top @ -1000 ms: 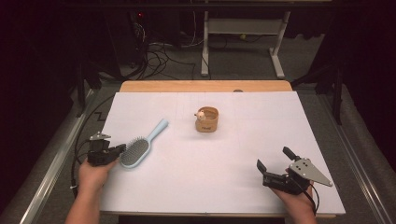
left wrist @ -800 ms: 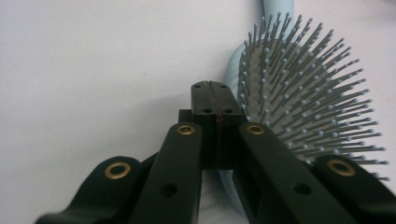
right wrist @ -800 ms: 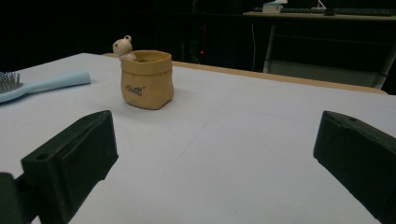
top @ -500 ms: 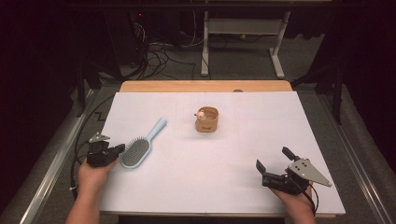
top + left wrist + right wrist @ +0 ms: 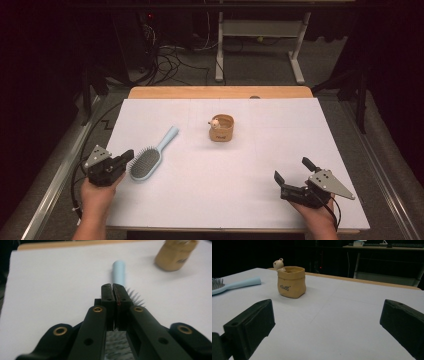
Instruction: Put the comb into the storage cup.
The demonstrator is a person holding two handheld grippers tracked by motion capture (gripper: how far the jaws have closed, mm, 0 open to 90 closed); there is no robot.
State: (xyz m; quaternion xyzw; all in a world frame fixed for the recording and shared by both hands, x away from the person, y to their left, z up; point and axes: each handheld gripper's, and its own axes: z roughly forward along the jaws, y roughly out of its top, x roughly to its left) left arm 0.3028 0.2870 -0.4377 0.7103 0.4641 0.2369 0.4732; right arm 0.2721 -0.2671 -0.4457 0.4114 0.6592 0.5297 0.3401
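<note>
Mid-table stood a tan pot (image 5: 222, 129), contents unclear; left gripper (image 5: 126, 157), jaws pressed together, hovered beside hairbrush (image 5: 150, 158); right gripper (image 5: 293, 174) rested spread.

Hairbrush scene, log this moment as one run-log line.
left tongs: shut, empty, beside hairbrush head | right tongs: open, empty, near table edge | tan pot: upright, centre, untouched

table (image 5: 300, 145): white sheet | hairbrush (image 5: 150, 157) | tan pot (image 5: 222, 128)
</note>
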